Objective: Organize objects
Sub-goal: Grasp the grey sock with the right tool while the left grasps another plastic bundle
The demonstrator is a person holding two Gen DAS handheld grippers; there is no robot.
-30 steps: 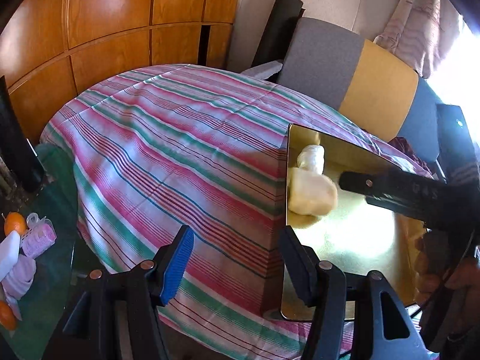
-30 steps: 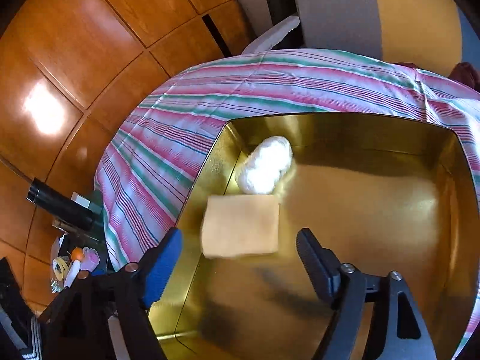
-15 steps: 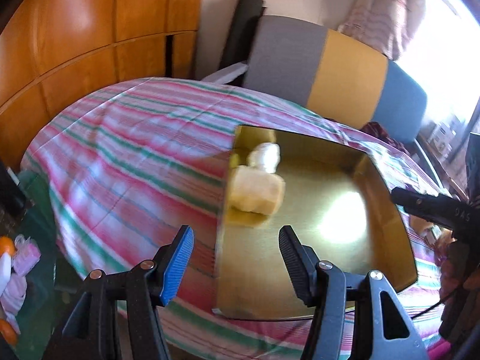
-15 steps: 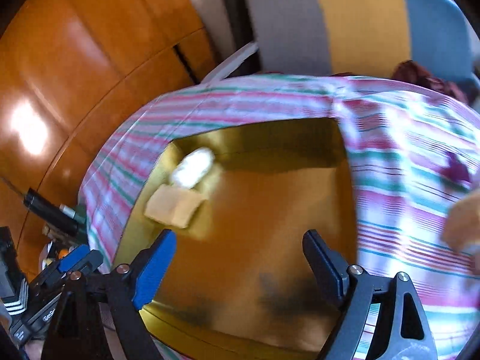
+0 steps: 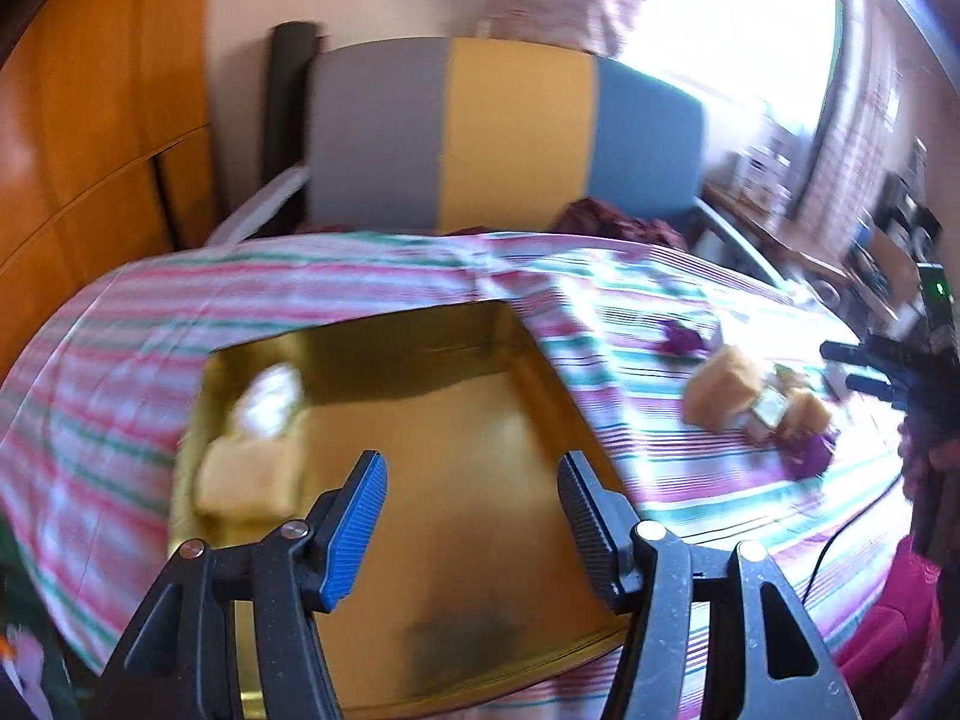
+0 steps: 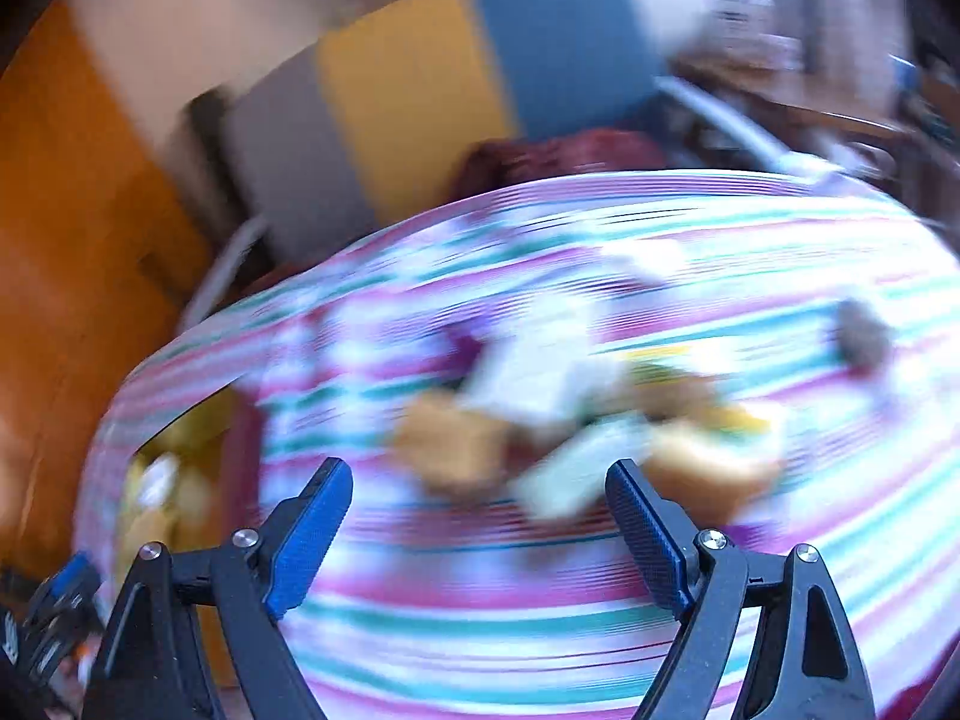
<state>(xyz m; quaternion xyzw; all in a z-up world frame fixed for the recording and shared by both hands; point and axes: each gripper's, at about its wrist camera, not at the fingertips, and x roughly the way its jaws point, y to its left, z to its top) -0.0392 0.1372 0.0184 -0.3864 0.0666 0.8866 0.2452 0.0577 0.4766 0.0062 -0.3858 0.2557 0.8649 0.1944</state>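
A gold tray (image 5: 492,438) lies on the striped tablecloth (image 5: 132,312). In its far left corner sit a tan block (image 5: 249,474) and a white bundle (image 5: 267,399). My left gripper (image 5: 471,492) hangs open over the tray with nothing between its fingers. To the right on the cloth lies a blurred heap of small items (image 5: 756,402), tan, white and purple. My right gripper (image 6: 477,501) stands open and empty above that heap (image 6: 576,432), in a heavily blurred view. The tray's corner (image 6: 162,480) shows at the left of the right wrist view.
A chair with a grey, yellow and blue back (image 5: 504,132) stands behind the table. Wooden panelling (image 5: 90,120) fills the left. A dark red cloth (image 5: 618,222) lies on the chair seat. The other gripper's black body (image 5: 894,360) shows at the right edge.
Both grippers have swung to the right. The right one left the tray, where it had released the tan block, and now hangs over the heap. The left view now centres on the tray.
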